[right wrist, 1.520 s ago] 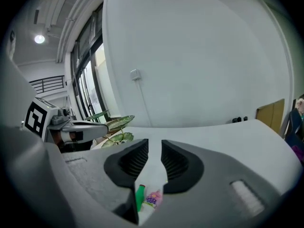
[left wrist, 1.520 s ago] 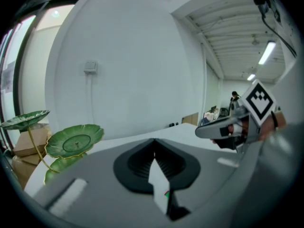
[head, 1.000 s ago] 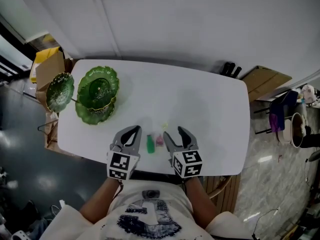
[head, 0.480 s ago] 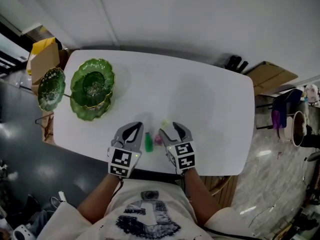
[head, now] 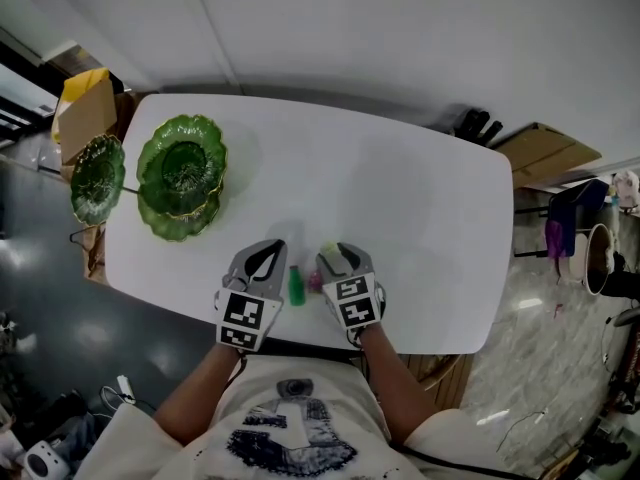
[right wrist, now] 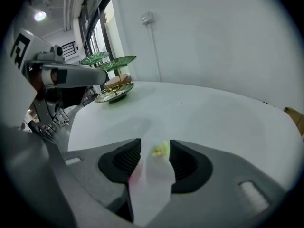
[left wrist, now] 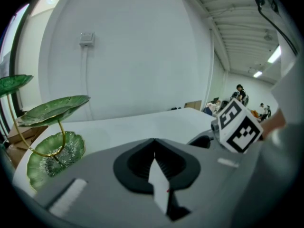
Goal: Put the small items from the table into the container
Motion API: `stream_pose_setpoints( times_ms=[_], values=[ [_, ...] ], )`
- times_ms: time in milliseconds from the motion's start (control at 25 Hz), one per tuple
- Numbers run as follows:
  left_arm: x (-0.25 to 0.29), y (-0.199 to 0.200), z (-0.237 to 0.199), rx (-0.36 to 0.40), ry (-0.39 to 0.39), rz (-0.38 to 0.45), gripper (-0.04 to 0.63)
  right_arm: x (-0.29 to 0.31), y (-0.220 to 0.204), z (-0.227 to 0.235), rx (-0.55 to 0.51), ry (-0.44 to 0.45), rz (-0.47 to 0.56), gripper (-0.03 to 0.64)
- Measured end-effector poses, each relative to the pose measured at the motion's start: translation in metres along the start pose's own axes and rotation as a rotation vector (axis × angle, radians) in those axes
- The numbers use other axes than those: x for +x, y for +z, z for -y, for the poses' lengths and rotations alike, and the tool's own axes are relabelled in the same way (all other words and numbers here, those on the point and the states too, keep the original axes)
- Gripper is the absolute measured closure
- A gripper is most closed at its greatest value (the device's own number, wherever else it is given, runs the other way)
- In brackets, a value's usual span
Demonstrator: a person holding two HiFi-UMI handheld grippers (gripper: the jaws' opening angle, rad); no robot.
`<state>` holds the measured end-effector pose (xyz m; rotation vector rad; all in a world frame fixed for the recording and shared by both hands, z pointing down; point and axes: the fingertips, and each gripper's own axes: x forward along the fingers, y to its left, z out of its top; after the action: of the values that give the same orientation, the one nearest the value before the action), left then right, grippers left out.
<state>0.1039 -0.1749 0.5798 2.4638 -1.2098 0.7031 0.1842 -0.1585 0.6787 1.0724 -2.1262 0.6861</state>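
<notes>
A small yellow-green item (right wrist: 160, 149) lies on the white table (head: 420, 208) between the jaws of my right gripper (right wrist: 156, 158). Those jaws are closing, and the pads stand apart from the item. A pink item (head: 316, 282) lies just left of that gripper (head: 336, 259), and a green item (head: 297, 285) lies between the two grippers. My left gripper (head: 263, 260) is shut with nothing in it (left wrist: 154, 156), low over the table's near edge. The container, a green tiered leaf dish (head: 181, 174), stands at the table's far left.
A second, smaller green dish (head: 97, 178) hangs out over the table's left edge. A cardboard box (head: 82, 113) sits beyond that corner, another box (head: 548, 153) and a chair (head: 565, 223) to the right. A white wall (head: 350, 28) runs behind the table.
My right gripper has sunk toward the table and rolled, so the yellow-green item now sits between its jaws. The left gripper has dropped a little.
</notes>
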Motion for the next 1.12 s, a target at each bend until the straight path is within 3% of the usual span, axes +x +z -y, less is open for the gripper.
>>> stream_pose_setpoints(
  times_ms=[160,520,1120],
  values=[
    [-0.003,-0.002,-0.003,-0.005,0.008,-0.004,0.604,0.008,-0.005,0.004,-0.064,-0.02,-0.051,0.428],
    [-0.01,-0.007,-0.01,-0.019,0.032,-0.011,0.604,0.023,-0.013,0.006,-0.1,-0.022,-0.114,0.43],
    [-0.026,-0.009,-0.014,-0.019,0.056,-0.002,0.604,0.016,-0.015,0.008,-0.09,-0.064,-0.091,0.48]
  ],
)
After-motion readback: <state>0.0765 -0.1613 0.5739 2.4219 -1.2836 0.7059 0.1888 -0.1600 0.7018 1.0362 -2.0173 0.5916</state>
